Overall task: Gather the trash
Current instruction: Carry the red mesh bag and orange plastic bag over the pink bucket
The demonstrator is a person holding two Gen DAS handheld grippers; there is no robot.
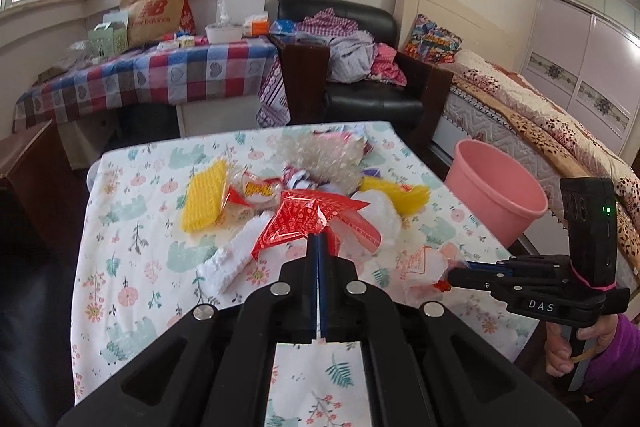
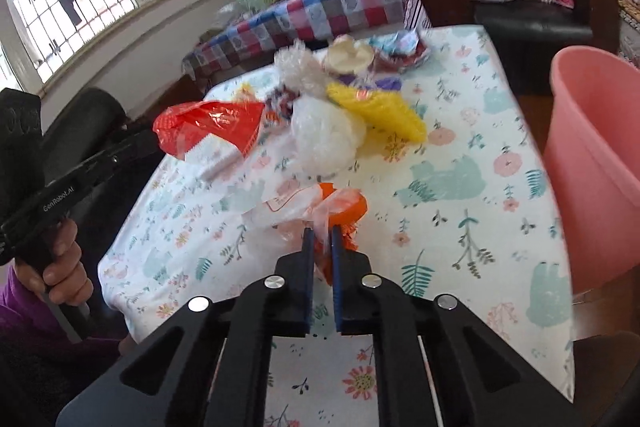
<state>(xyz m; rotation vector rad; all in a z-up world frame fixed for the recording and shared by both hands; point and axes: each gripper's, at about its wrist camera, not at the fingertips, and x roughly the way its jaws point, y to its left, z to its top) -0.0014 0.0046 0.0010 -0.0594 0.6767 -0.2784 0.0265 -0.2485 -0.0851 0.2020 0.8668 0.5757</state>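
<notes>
**Both grippers holding wrappers over the table**

While my left gripper (image 1: 319, 241) points out over the floral table (image 1: 132, 291), its jaws are nearly closed on the red wrapper (image 1: 308, 221), which fans out ahead of the tips just above a white foam strip (image 1: 232, 259). From this left view I see my right gripper (image 1: 460, 269) coming in level from the side, tips pinching a clear bag (image 1: 424, 265) low over the cloth, my right hand (image 1: 568, 347) wrapped round its grip. Behind lies the trash pile (image 1: 320, 167), and the pink bucket (image 1: 496, 195) stands off the table's right edge.

Seen from the right wrist, my right gripper (image 2: 321, 237) angles down, jaws narrow, clamped on the clear bag (image 2: 304, 207) with its orange print. Only here does my left hand (image 2: 60, 267) show, gripping its handle at the left, the left gripper (image 2: 150, 139) holding the red wrapper (image 2: 208, 125) lifted off the table (image 2: 460, 227). The bucket (image 2: 592, 155) looms close on the right.
</notes>
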